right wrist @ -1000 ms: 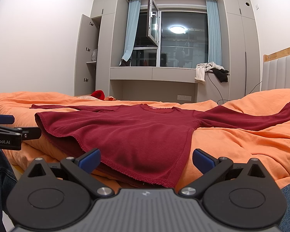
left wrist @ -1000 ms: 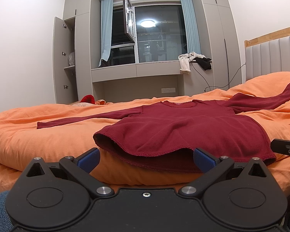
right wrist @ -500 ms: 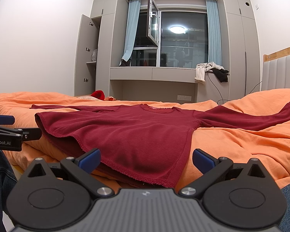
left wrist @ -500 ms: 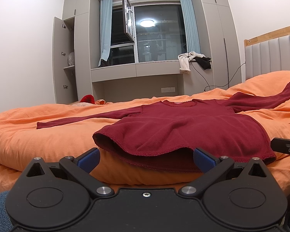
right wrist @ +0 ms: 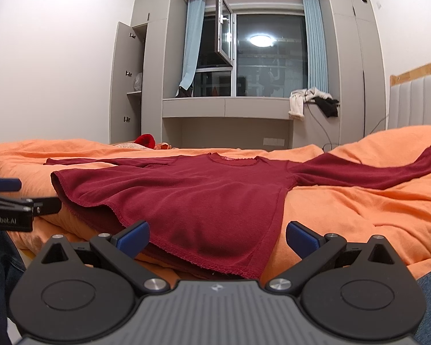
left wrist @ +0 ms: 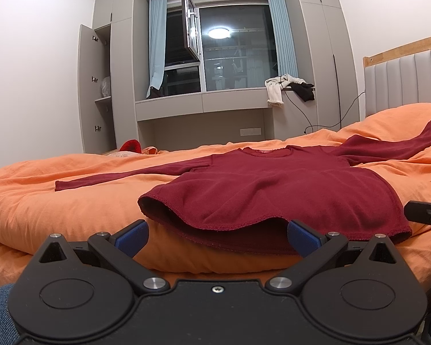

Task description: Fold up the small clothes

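nothing has visibly moved since the earlier frames: both grippers hold the same station at the near edge of the bed (left wrist: 43,201). left gripper (left wrist: 217,234) has its jaws spread wide and empty; right gripper (right wrist: 217,234) likewise, nothing between its pads. dark red long-sleeved shirt (left wrist: 273,189) lies flat just ahead of both, hem nearest, collar farthest, sleeves stretched out to either side. judged step: pre-grasp, no fold started. next move likely calls for each gripper to advance and close on a hem corner or a sleeve.
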`<move>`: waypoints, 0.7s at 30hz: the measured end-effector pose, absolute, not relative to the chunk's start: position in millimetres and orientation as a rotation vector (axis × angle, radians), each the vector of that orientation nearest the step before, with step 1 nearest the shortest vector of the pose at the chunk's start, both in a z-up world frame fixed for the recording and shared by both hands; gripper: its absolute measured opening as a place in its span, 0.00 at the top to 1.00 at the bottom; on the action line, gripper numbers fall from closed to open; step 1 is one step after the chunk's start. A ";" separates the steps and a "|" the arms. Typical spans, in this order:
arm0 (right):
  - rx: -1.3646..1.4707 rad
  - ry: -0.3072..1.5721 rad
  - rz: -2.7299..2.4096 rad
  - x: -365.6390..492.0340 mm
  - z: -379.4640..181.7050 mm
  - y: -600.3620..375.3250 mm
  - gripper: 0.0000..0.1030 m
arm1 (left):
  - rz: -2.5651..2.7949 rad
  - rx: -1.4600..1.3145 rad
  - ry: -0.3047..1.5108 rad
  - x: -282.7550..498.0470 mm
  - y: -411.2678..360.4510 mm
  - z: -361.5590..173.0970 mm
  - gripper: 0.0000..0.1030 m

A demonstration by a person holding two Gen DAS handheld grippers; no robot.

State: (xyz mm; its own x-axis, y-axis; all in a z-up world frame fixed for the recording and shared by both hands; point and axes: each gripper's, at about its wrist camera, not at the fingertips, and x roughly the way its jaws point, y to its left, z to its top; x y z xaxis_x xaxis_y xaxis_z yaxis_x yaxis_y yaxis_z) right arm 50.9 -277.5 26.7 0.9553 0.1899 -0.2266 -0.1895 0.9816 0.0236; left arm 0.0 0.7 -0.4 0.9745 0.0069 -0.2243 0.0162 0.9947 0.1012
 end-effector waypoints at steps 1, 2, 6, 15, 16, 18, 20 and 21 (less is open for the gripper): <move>0.013 0.241 0.194 54.5 27.7 -281.5 0.00 | -0.004 0.103 0.231 0.3 1.3 -0.6 0.00; 0.016 0.246 0.193 55.9 28.8 -282.5 0.00 | -0.001 0.104 0.237 1.1 0.8 -0.5 0.00; 0.056 0.307 0.185 63.8 32.8 -289.3 0.00 | 0.005 0.105 0.252 2.5 -0.6 3.0 0.00; 0.150 0.466 0.189 92.8 34.8 -313.2 0.00 | 0.014 0.128 0.299 11.4 -3.3 -5.3 0.00; 0.162 0.482 0.186 96.7 36.0 -316.4 0.00 | 0.013 0.129 0.308 13.6 -3.7 -5.3 0.00; 0.162 0.509 0.165 105.4 40.4 -322.0 0.00 | 0.003 0.119 0.327 16.6 -2.6 -2.9 0.00; 0.137 0.509 0.139 111.4 46.2 -327.0 0.00 | -0.003 0.095 0.340 23.3 -2.1 3.9 0.00; 0.123 0.505 0.127 114.4 50.1 -329.1 0.00 | -0.005 0.079 0.342 28.0 -2.0 8.3 0.00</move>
